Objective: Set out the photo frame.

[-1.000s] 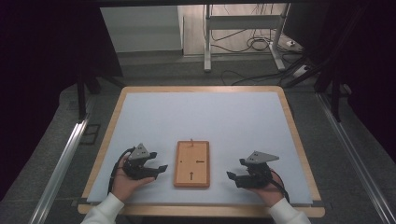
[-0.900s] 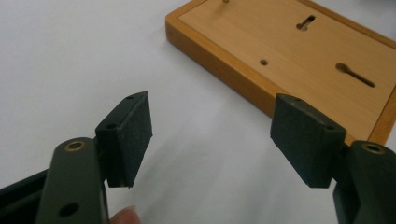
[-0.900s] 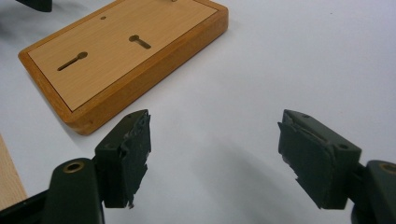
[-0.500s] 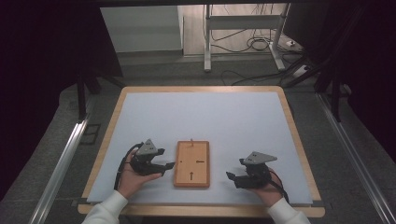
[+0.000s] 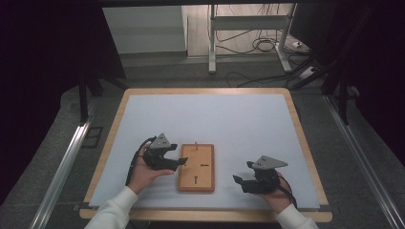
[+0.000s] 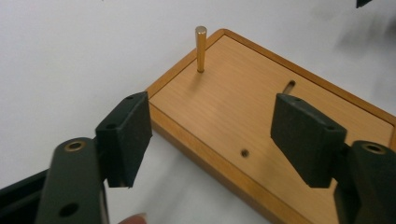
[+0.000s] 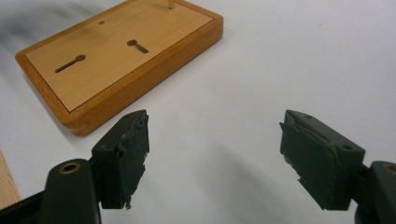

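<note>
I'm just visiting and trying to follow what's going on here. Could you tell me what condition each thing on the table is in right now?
Wooden board: lying flat on the white table, held by nothing.
Brass pin: standing upright in the board near one corner.
Two slots: empty.
Left gripper: jaws open, empty, above the board's edge.
Right gripper: jaws open, empty, beside the board.

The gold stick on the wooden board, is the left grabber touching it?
Apart. In the left gripper view, the gold pin stands alone at the wooden board's far corner, well beyond the left gripper's open jaws.
</note>
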The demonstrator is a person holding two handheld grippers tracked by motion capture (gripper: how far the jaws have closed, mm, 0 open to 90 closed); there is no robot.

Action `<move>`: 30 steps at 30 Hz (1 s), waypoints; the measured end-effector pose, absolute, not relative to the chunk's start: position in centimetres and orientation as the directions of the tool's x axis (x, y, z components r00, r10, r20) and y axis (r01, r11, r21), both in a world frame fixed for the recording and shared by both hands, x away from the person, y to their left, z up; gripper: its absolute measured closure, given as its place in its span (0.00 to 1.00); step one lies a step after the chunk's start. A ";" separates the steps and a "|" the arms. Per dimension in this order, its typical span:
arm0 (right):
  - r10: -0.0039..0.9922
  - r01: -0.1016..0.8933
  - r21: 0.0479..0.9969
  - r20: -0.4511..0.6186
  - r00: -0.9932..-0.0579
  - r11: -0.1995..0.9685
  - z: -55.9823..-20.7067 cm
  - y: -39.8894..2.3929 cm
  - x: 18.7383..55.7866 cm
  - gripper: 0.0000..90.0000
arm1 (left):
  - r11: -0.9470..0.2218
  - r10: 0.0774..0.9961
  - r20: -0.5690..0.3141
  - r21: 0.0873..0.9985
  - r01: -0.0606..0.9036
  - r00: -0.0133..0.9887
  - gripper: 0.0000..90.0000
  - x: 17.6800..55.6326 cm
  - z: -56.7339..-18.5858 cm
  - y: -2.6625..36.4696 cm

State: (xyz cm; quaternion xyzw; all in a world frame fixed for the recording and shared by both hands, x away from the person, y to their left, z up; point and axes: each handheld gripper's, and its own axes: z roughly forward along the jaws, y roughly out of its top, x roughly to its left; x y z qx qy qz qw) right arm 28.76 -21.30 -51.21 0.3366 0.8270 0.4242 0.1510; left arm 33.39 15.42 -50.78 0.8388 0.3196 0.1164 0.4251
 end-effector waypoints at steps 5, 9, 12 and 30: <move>0.686 0.429 0.803 0.035 -0.727 0.413 -51.3 -21.5 28.8 0.27 | -0.445 0.623 -0.077 0.783 0.434 0.778 0.33 34.0 -50.8 14.9; 0.691 0.429 0.802 0.029 -0.722 0.415 -51.4 -21.6 28.7 0.27 | -0.450 0.621 -0.072 0.783 0.430 0.780 0.35 34.5 -50.9 14.4; 0.690 0.413 0.807 0.008 -0.723 0.423 -51.1 -21.3 28.8 0.27 | -0.452 0.624 -0.062 0.785 0.424 0.779 0.36 34.8 -50.8 14.4; 0.674 0.395 0.807 -0.005 -0.739 0.439 -51.4 -20.3 28.8 0.27 | -0.461 0.578 -0.084 0.787 0.409 0.812 0.47 37.8 -51.0 11.8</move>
